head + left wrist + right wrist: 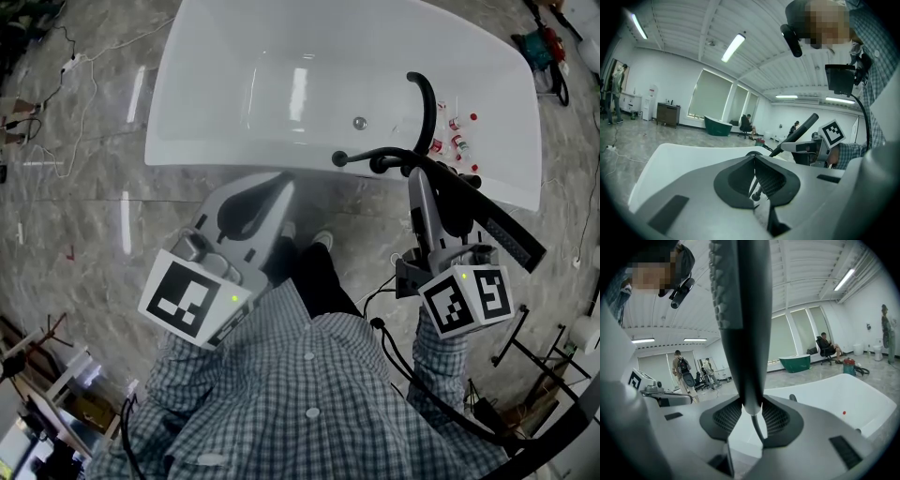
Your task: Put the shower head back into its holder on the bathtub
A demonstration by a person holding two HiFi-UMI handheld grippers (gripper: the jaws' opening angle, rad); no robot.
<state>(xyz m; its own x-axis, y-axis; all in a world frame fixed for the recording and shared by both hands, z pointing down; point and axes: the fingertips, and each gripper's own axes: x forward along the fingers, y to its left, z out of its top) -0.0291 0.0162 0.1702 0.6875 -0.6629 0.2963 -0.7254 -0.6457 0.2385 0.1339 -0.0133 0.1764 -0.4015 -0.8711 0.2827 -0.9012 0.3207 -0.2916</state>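
Clamping the handle of the black shower head, the right gripper holds it at the near rim of the white bathtub, just beside the black tap fittings; the shower head's long bar slants off to the right, outside the tub; the left gripper hovers over the floor in front of the tub, jaws pressed together on nothing; small red-capped bottles sit on the rim's far-right ledge.

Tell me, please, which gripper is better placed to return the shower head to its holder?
Right. The right gripper grips the shower head and is held beside the black fittings on the tub rim. The left gripper is shut, empty, and farther from them.
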